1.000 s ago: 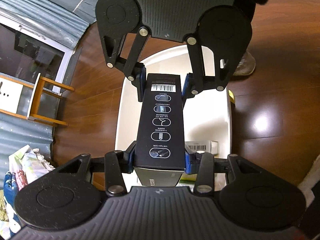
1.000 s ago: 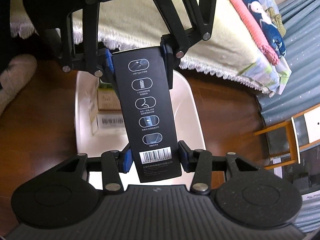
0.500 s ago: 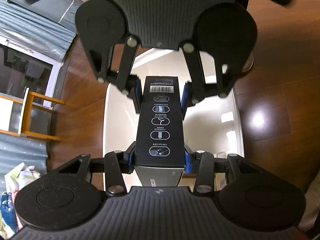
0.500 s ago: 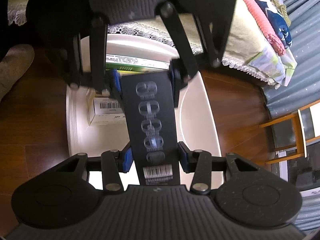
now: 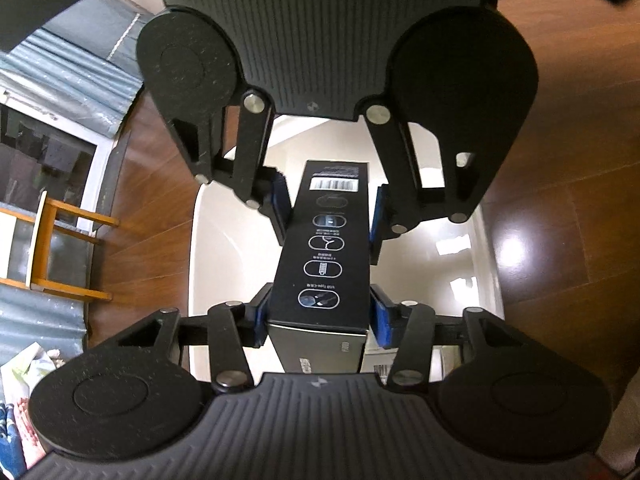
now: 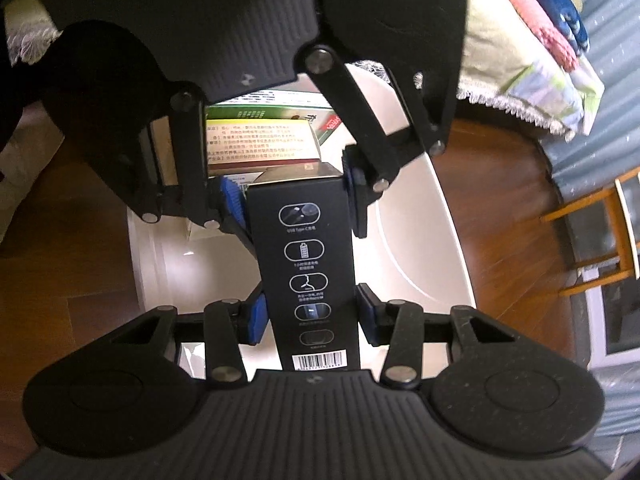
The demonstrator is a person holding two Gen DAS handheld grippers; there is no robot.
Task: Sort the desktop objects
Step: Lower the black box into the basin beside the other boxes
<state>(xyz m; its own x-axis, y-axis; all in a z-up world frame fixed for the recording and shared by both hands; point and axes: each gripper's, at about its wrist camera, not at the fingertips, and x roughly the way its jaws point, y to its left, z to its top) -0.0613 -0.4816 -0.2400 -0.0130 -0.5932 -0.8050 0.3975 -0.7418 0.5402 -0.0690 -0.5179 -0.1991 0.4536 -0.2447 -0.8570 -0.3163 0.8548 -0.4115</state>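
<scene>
Two handheld grippers carry a long black box [image 5: 325,248] between them, low over a white plastic bin [image 5: 212,264] on the dark wood floor [image 5: 568,240]. The left gripper [image 5: 318,322], at the bottom of the left wrist view, is clamped on the icon end of the box, its blue pads [image 5: 382,320] pressed to both long sides. The right gripper [image 6: 308,316] appears at the top centre of that view, holding the barcode end, its right-hand pad against the box while the pad at frame left stands slightly off it.

Compared with a second ago, the bin fills far more of both views and the opposite gripper looms much larger (the pair has dropped toward the bin). In the right wrist view, a yellow-and-red printed box [image 6: 260,144] lying on a green box [image 6: 320,120] has come into sight at the top centre, just beyond the black box's far end.

The bin's rim curves close along both sides of the box, with bare white bin floor open at frame right of the right wrist view. A wooden stool [image 5: 52,248] stands at the left edge of the left wrist view, well apart from the bin.
</scene>
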